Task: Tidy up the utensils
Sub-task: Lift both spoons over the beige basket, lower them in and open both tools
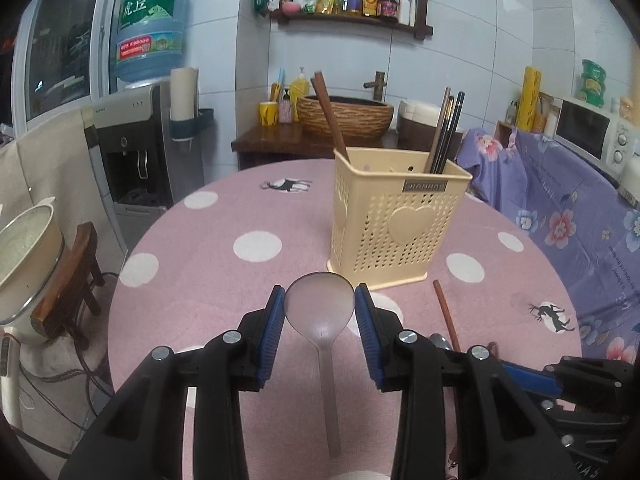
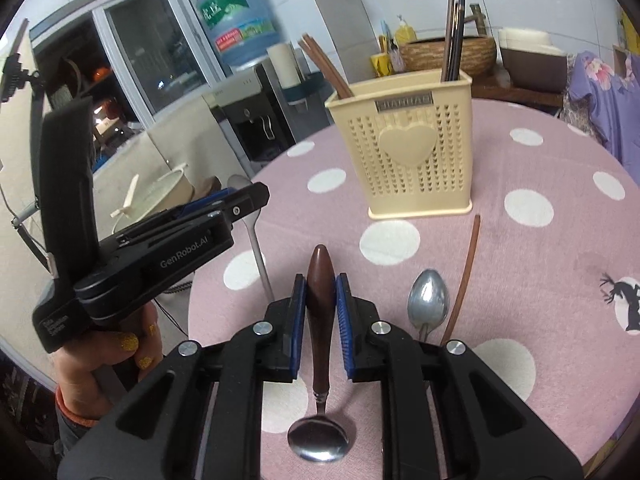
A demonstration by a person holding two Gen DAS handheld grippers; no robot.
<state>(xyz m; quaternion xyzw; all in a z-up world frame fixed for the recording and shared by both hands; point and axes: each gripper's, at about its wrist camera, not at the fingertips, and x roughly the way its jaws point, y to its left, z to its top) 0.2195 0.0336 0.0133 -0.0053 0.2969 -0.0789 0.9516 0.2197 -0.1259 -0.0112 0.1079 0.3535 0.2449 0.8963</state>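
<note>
My left gripper (image 1: 320,307) is shut on the bowl of a pale metal spoon (image 1: 320,304), whose handle hangs back toward the camera above the table. From the right wrist view this left gripper (image 2: 244,200) and its spoon (image 2: 256,252) sit at the left. My right gripper (image 2: 321,292) is shut on the brown handle of a wooden-handled spoon (image 2: 319,280), its steel bowl hanging below. A cream perforated utensil holder (image 1: 396,220) (image 2: 404,152) stands ahead with brown and dark chopsticks in it. One metal spoon (image 2: 428,300) and one brown chopstick (image 1: 446,312) (image 2: 466,272) lie on the table.
The round table has a pink polka-dot cloth (image 1: 256,248) (image 2: 520,208). A water dispenser (image 1: 132,152) and a stool with a pot (image 1: 28,248) stand off its left edge. Purple floral fabric (image 1: 560,208) and a microwave (image 1: 592,132) are at the right. A hand (image 2: 100,360) grips the left tool.
</note>
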